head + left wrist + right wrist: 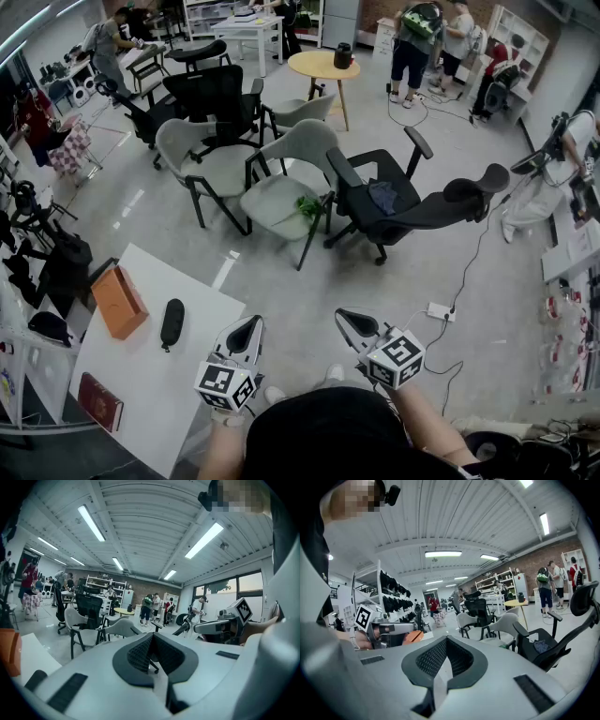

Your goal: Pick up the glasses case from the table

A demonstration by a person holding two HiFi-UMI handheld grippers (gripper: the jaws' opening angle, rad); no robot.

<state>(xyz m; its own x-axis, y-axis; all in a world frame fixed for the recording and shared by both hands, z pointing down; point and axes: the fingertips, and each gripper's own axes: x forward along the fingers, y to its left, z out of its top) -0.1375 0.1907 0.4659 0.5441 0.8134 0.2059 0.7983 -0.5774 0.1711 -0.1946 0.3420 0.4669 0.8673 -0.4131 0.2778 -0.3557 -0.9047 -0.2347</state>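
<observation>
The black glasses case [172, 323] lies on the white table [159, 394] at the lower left of the head view, to the right of an orange box [118, 302]. My left gripper [251, 324] hangs over the table's right edge, to the right of the case and apart from it; its jaws are shut with nothing between them [152, 637]. My right gripper [345, 319] is further right over the floor, also shut and empty [446, 639]. Both point nearly level toward the chairs.
A dark red book [99, 401] lies near the table's front edge. Grey chairs [281, 197] and a black office chair [394, 202] stand beyond the table. A white power strip [439, 311] with cables lies on the floor at right. People stand at the back.
</observation>
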